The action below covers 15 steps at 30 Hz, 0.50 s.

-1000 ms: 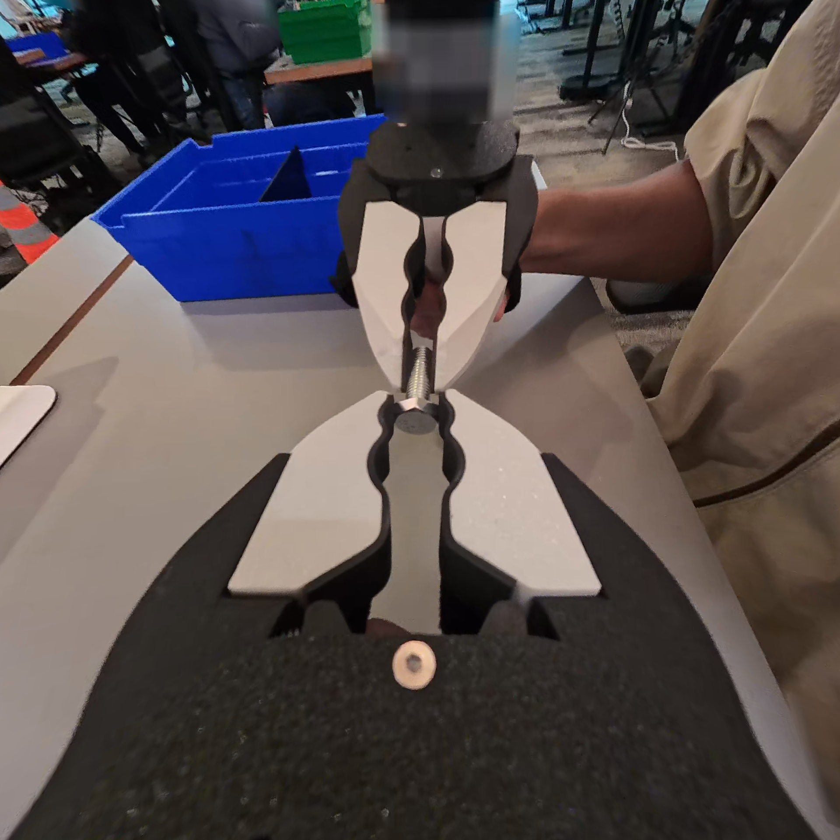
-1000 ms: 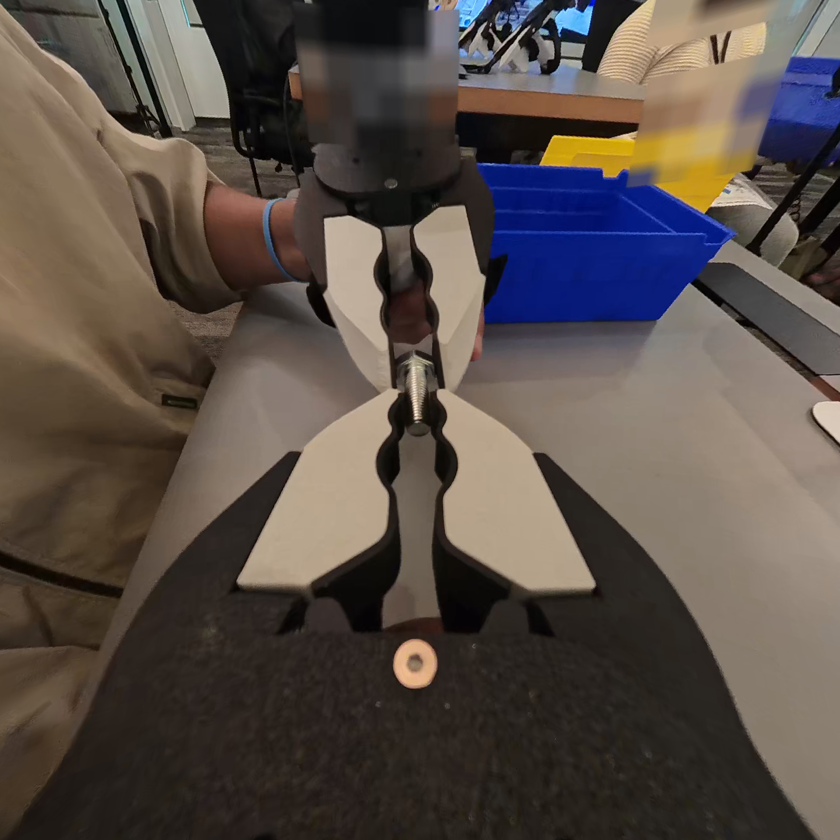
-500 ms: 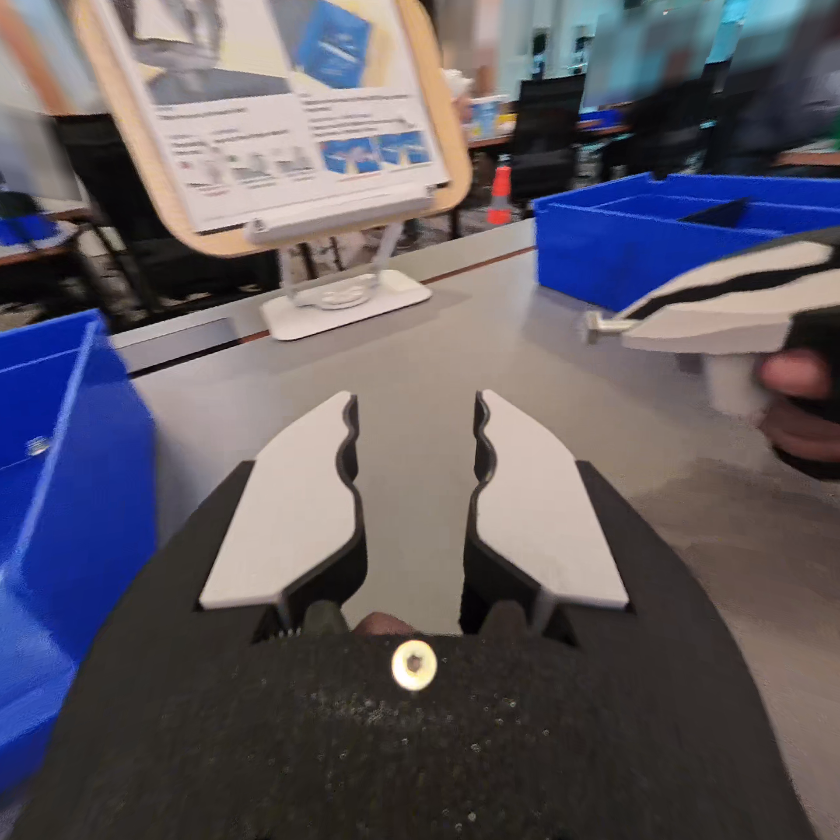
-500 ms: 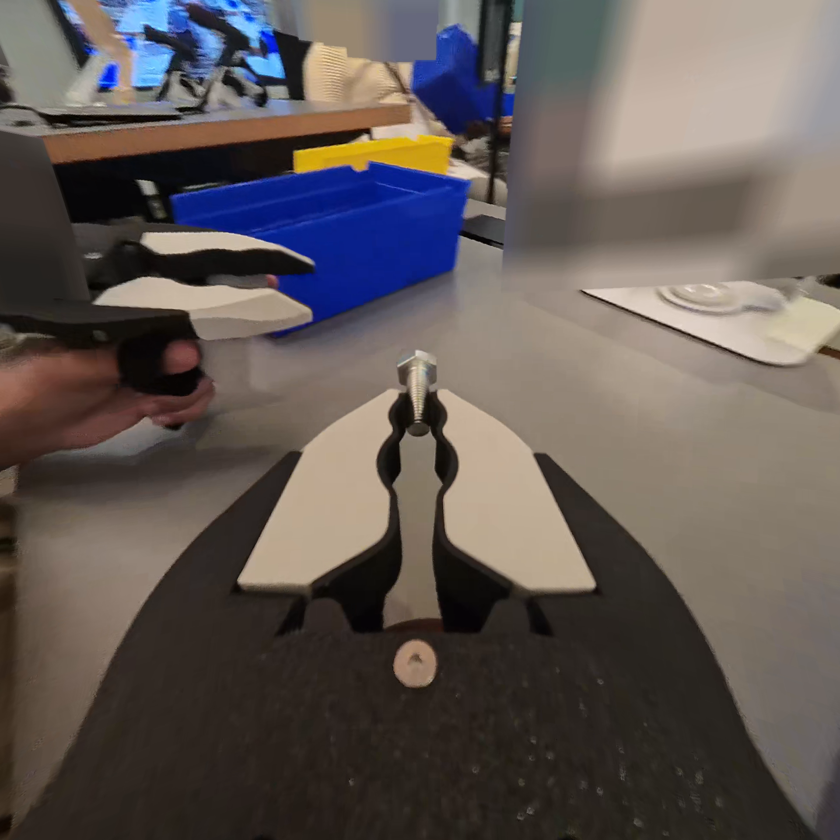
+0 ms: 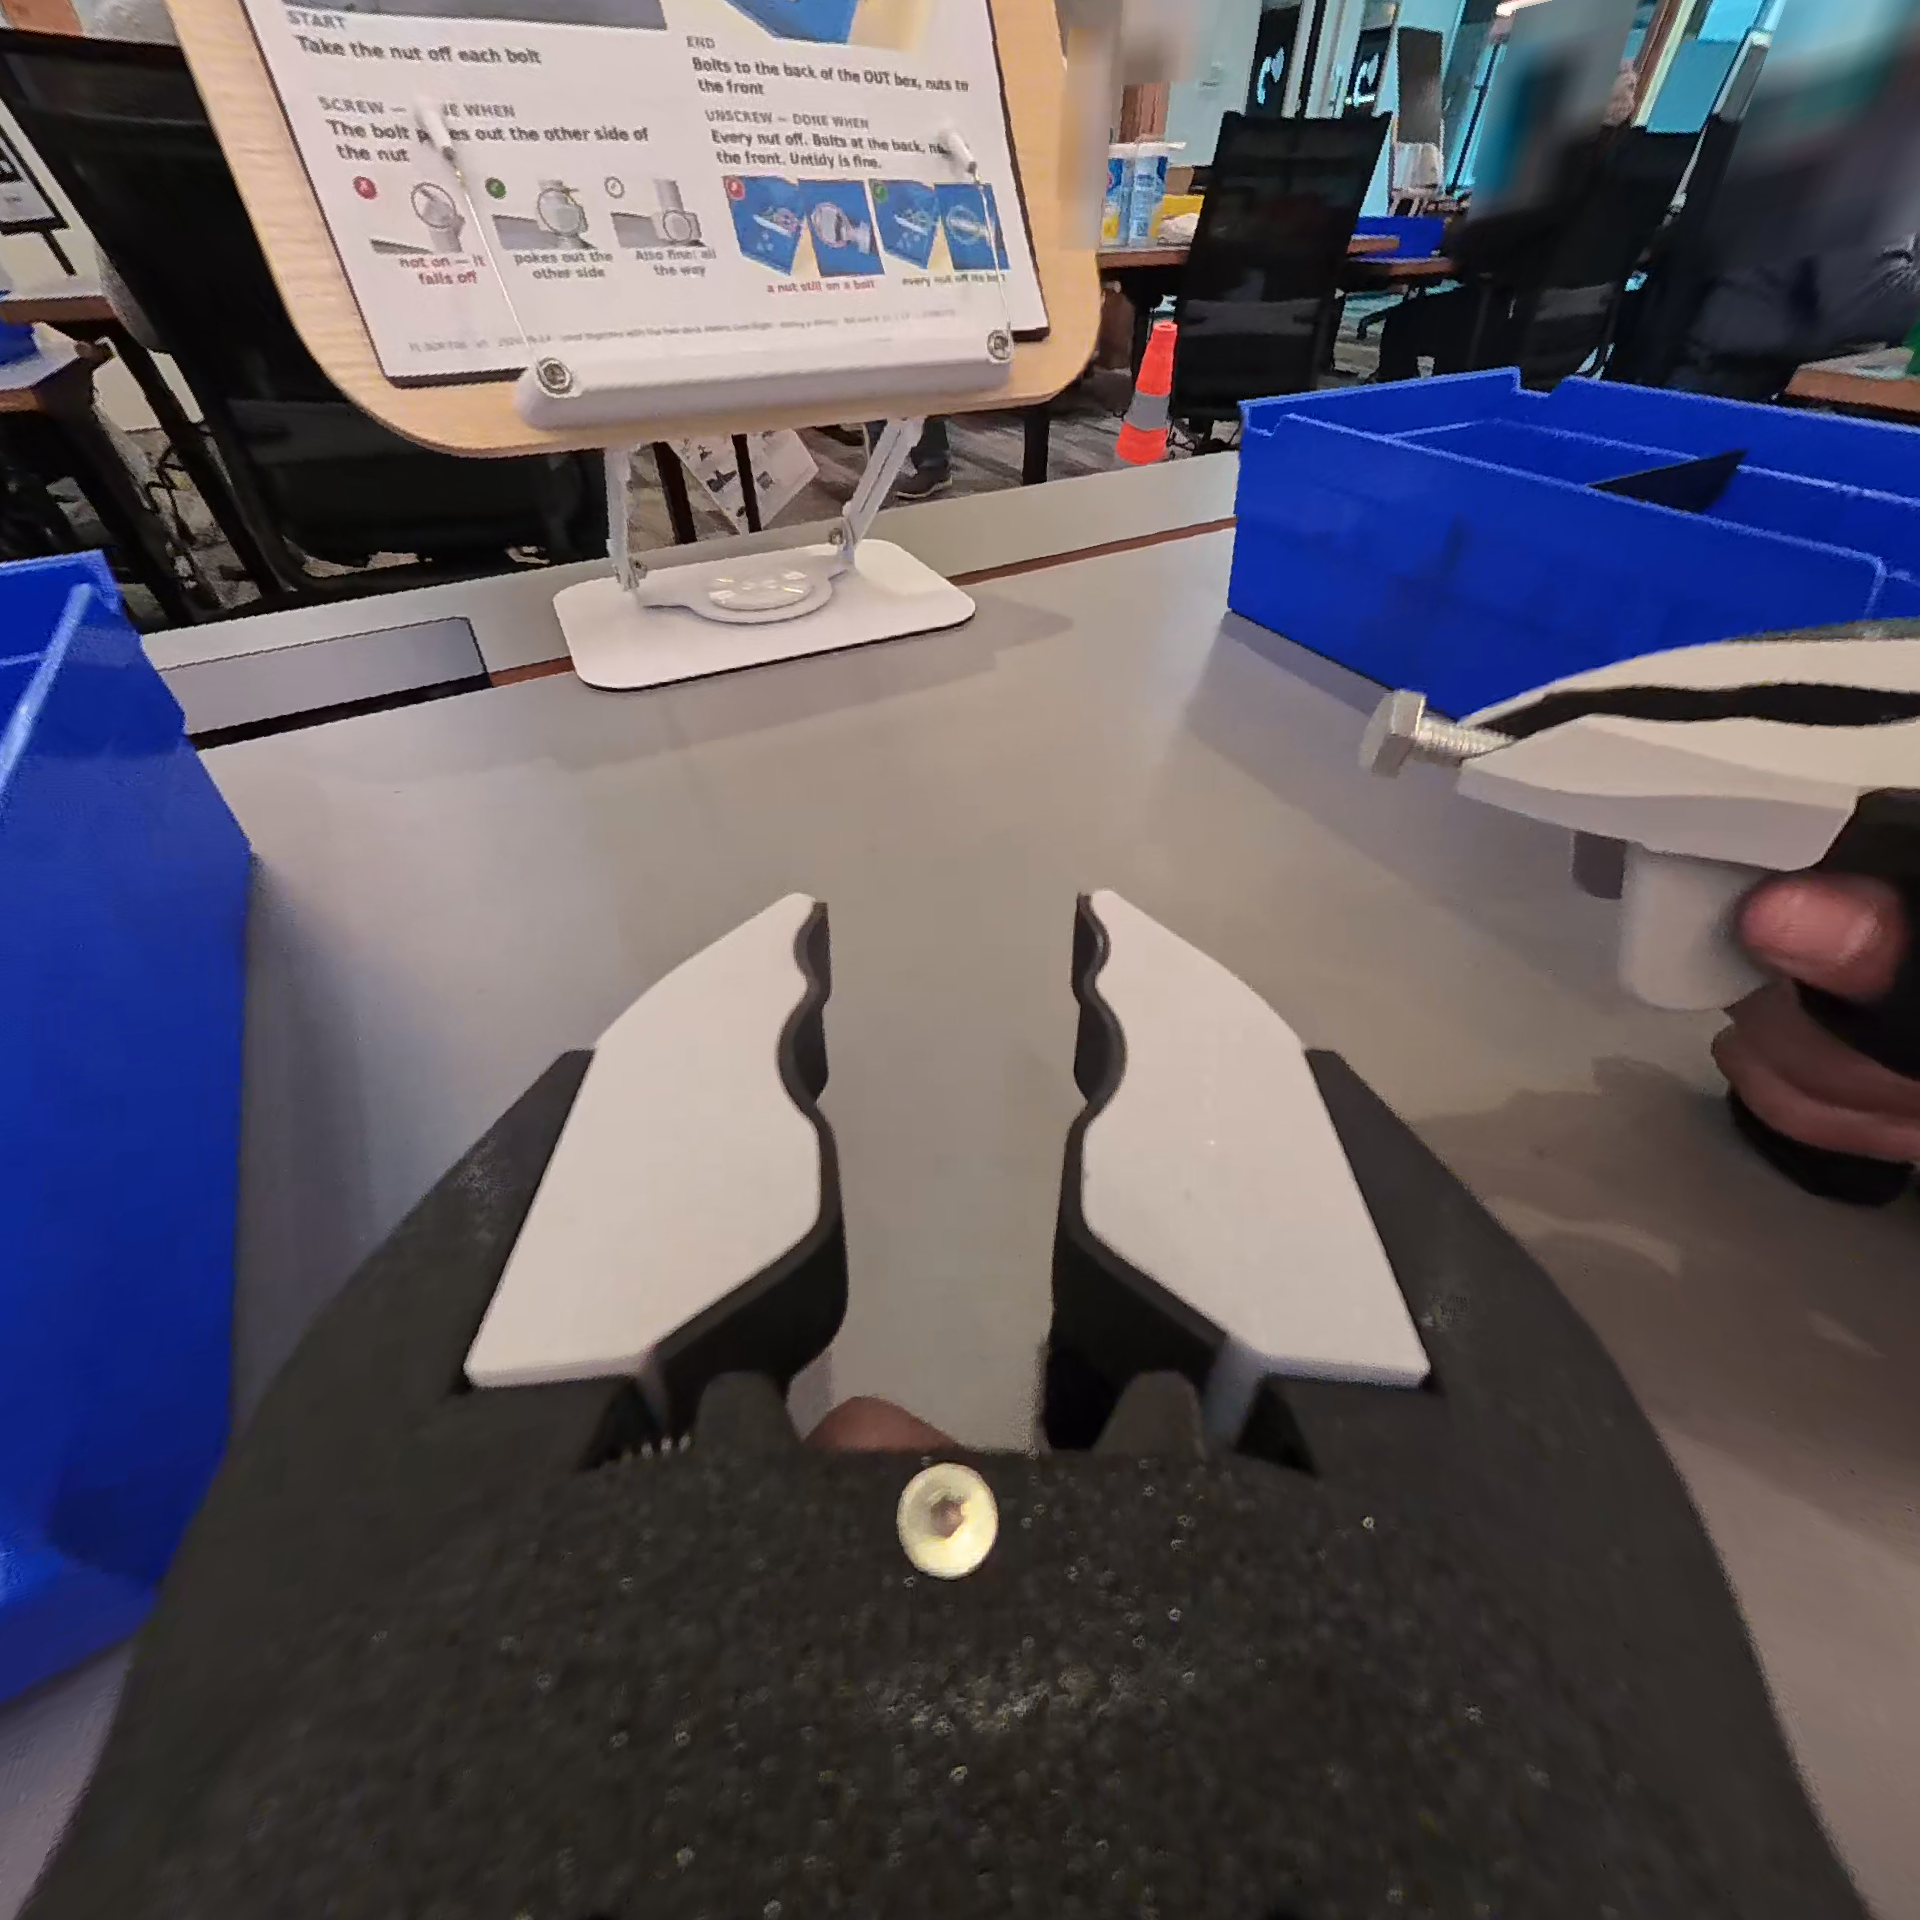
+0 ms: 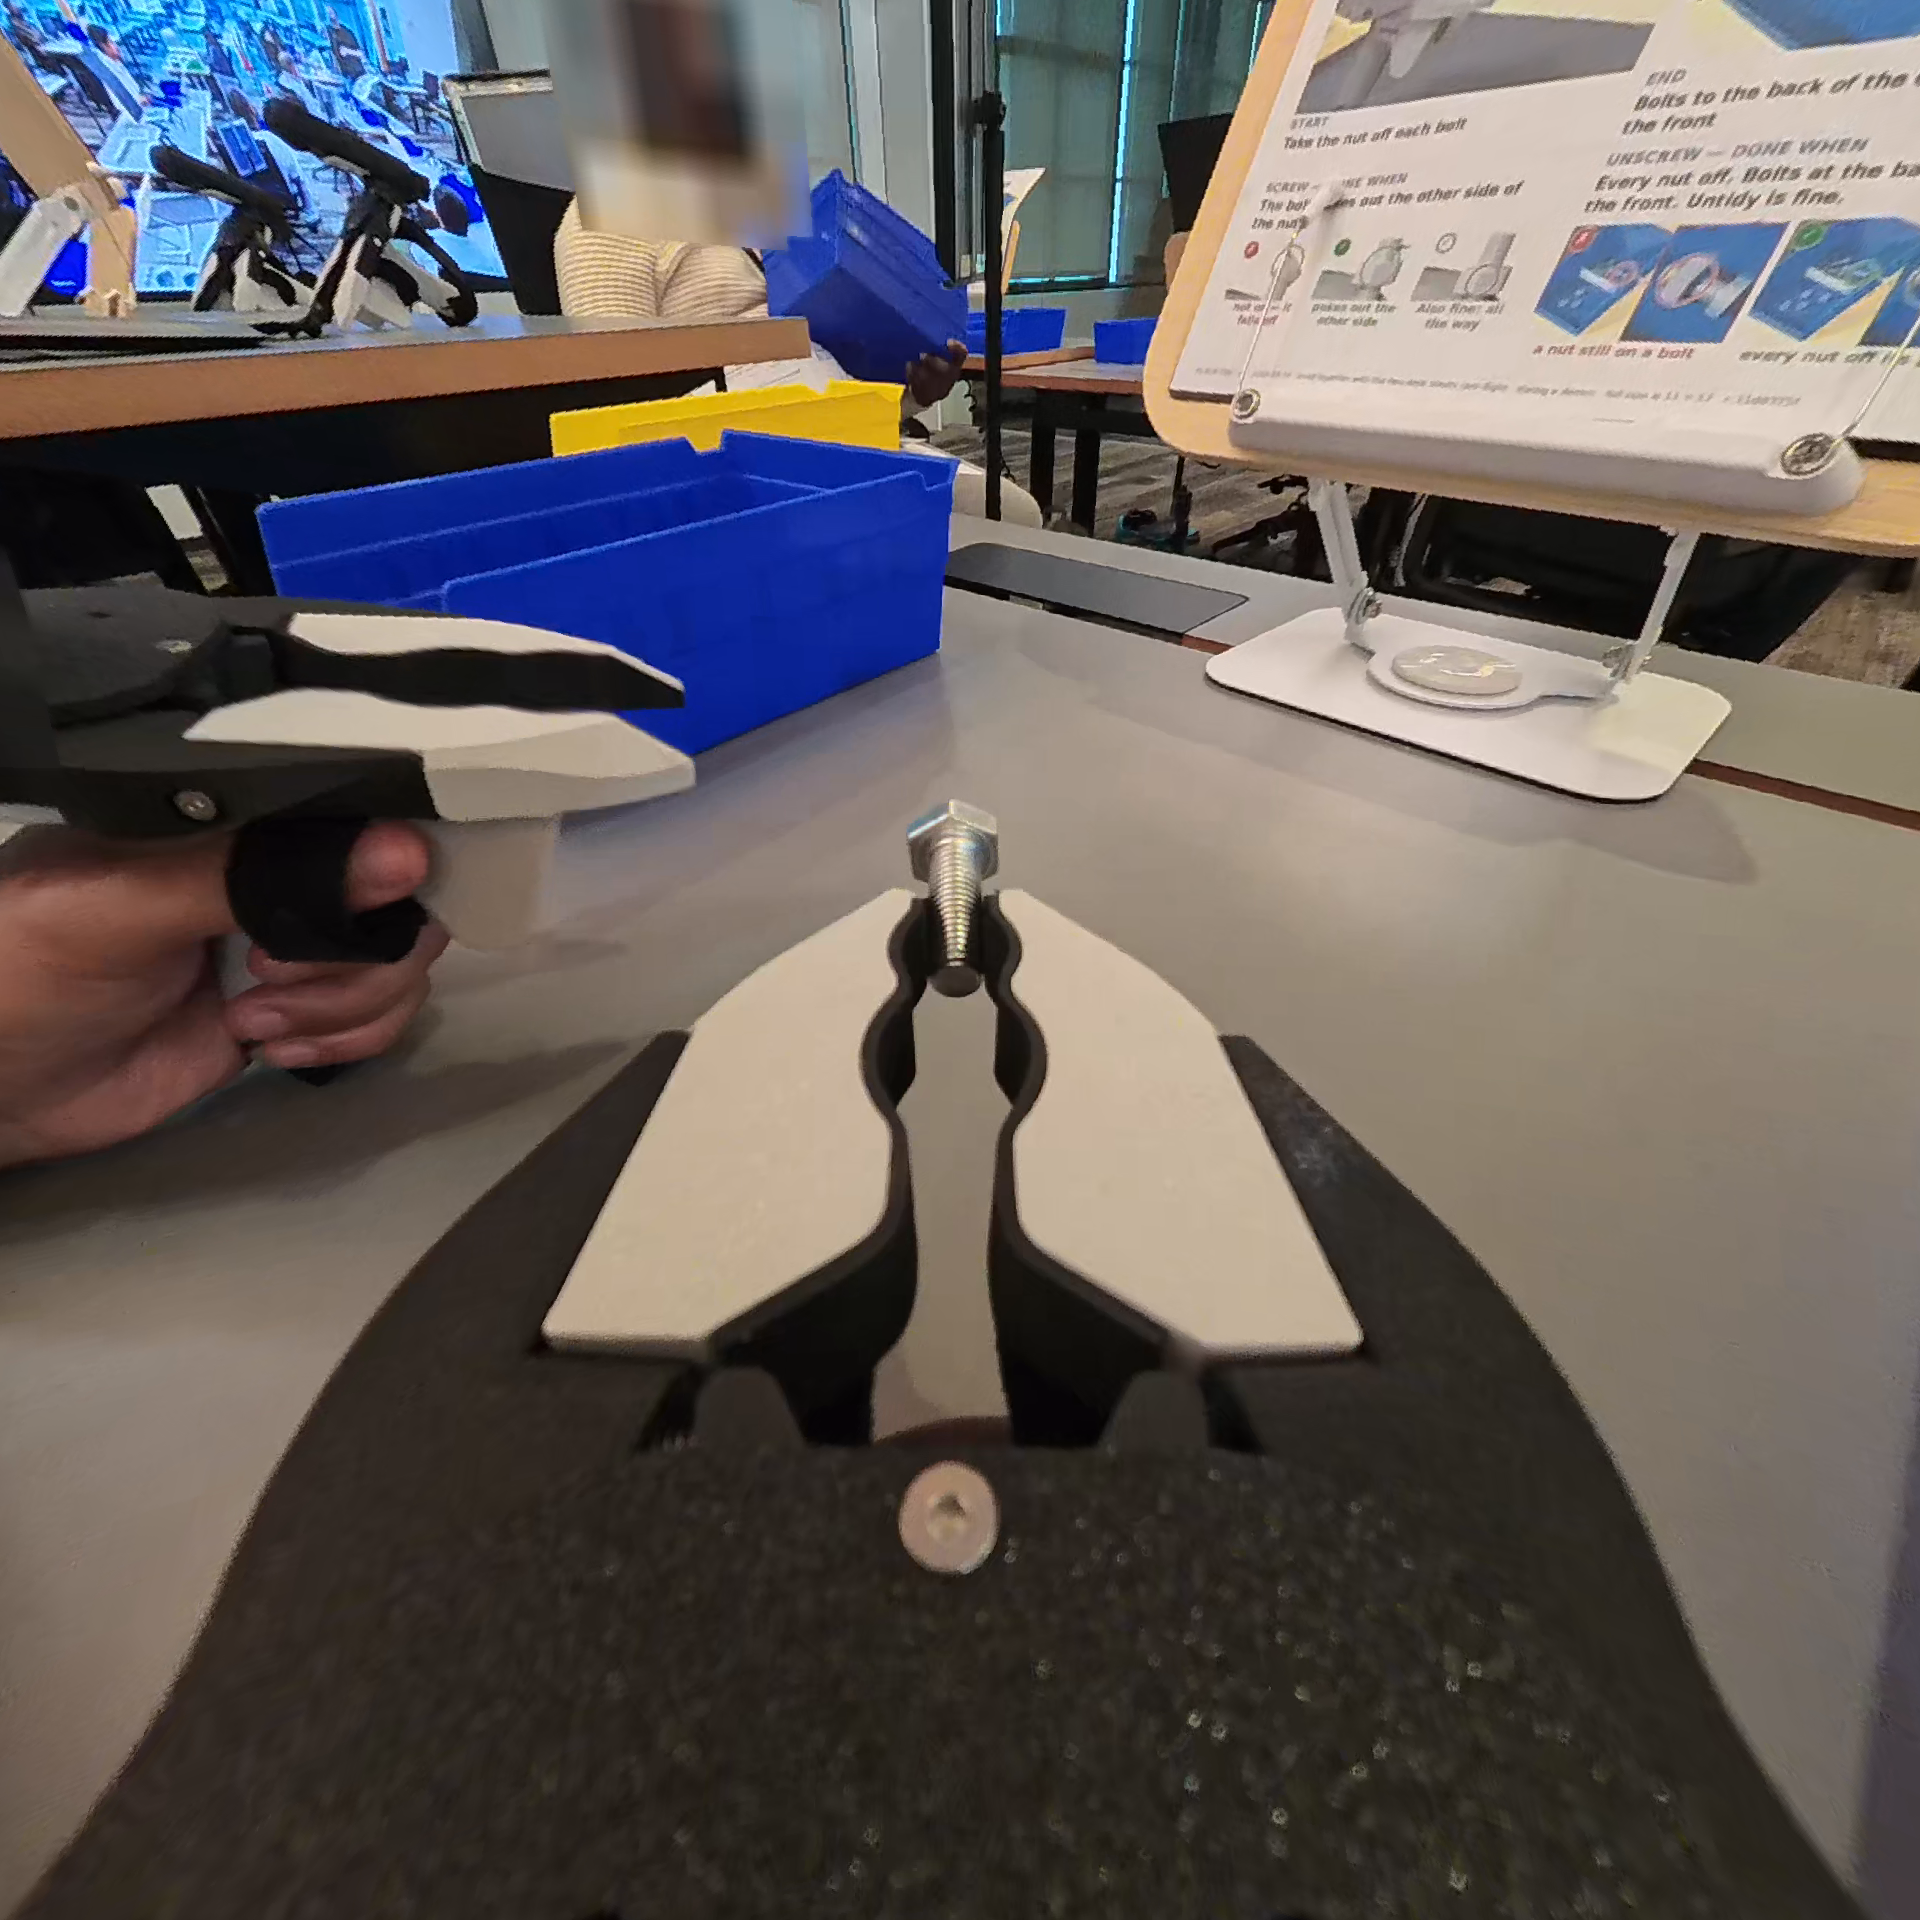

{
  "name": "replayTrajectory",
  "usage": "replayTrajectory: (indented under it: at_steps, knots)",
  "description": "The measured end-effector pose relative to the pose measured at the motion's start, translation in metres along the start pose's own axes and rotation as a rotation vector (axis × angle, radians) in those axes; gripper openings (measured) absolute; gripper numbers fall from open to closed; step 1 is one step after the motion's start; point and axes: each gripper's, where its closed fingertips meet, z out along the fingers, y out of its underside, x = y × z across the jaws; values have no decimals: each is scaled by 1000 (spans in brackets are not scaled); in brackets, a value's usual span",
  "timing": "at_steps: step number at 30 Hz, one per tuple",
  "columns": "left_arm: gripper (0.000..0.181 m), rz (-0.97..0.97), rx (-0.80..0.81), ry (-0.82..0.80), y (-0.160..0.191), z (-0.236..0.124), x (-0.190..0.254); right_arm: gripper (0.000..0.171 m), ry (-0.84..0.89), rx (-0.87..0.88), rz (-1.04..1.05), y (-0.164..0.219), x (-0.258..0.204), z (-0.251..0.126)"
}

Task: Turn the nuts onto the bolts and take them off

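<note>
My right gripper (image 6: 953,904) is shut on the threaded shank of a silver bolt (image 6: 953,883). The bolt's hex head points forward, away from me, above the grey table (image 6: 1351,1039). No nut shows on the bolt. The bolt (image 5: 1423,732) and the right gripper (image 5: 1496,743) also show at the right edge of the left wrist view. My left gripper (image 5: 951,904) is open and empty, with only bare table between its fingers. In the right wrist view the left gripper (image 6: 681,727) is to the left of the bolt, jaws apart, held by a hand.
A blue bin (image 5: 1507,551) stands at the right and another blue bin (image 5: 104,1039) at the near left. An instruction board on a white stand (image 5: 758,613) stands at the table's far edge. A yellow bin (image 6: 727,421) sits behind the blue bin (image 6: 675,582).
A second ago the grippers faced each other, the left shut on the bolt's hex end. The left let go, opened wide and swung away; both now point toward the board. The right kept the bolt.
</note>
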Motion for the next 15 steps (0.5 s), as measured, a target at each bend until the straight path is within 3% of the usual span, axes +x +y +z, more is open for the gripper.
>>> replayTrajectory:
  at_steps: [4,10,12,15]
  knots:
    - [45,53,-5,-3,1,1,5,10,71,68,-40,-30,25,-10]
    - [45,67,9,5,0,-1,8,10,304,152,-151,-124,168,-58]
    - [45,55,17,11,-2,-2,7,10,381,36,-217,-118,232,-60]
    - [45,41,16,22,-1,-2,7,9,230,-175,-116,-82,294,-42]
